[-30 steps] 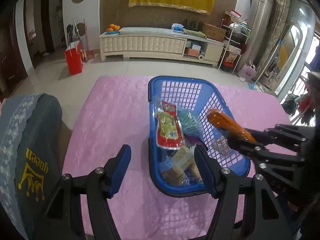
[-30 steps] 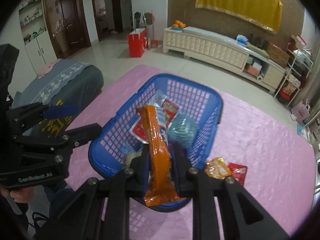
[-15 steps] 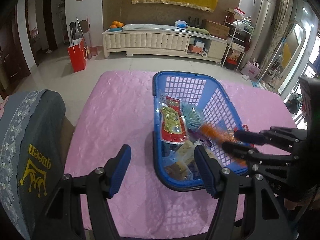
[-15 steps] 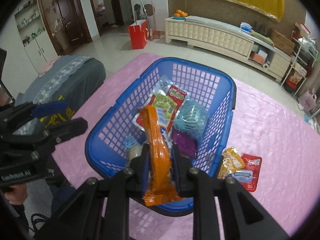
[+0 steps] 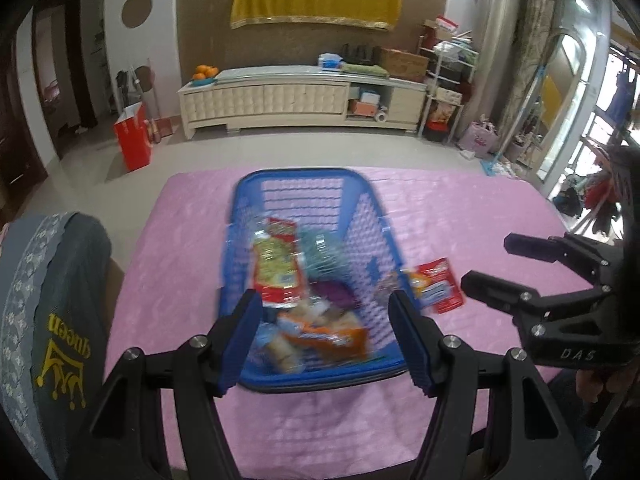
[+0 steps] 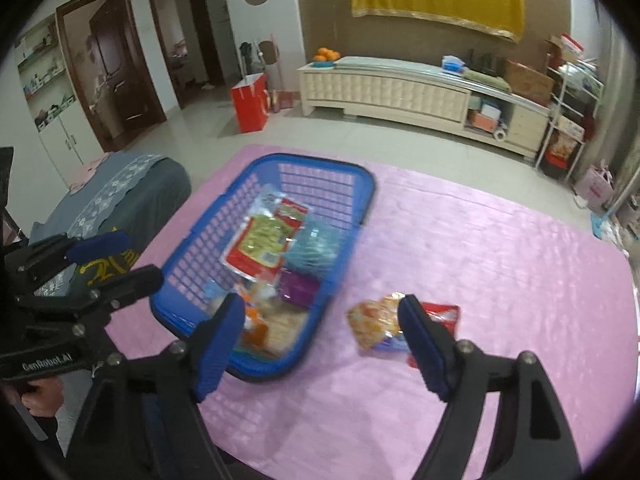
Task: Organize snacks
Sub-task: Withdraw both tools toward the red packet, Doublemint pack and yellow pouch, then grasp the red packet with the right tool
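- The blue basket (image 5: 308, 184) stands on the pink tablecloth (image 5: 460, 216), near the table's front edge, with several snack packets inside.
- In it, the orange packet (image 5: 332, 336) lies flat at the near end, on top of pale biscuit packs.
- Farther back in the basket lie a red-and-yellow packet (image 5: 276, 268), a teal net bag (image 6: 316, 244) and a small purple pack (image 6: 298, 288).
- The right gripper (image 6: 320, 344) hovers over the near right corner of the basket; its jaws are opening and nothing is between them.
- Seen through that gap are the basket's corner and bare cloth; the pads touch no snack.
- Two snacks lie on the cloth outside the basket, just beside its right wall: a yellow-orange packet (image 6: 374, 326) and a red packet (image 6: 442, 314), overlapping each other.
- In the right wrist view the right finger partly hides the red packet.
- The left gripper (image 5: 326, 338) hangs over the basket's near end with its jaws partly apart and empty; the orange packet shows in the gap below, untouched.
- In the left wrist view the right gripper sits to the right of the basket, above the cloth and near the red packet.
- A grey chair cover (image 5: 44, 300) with yellow print stands at the table's left side.
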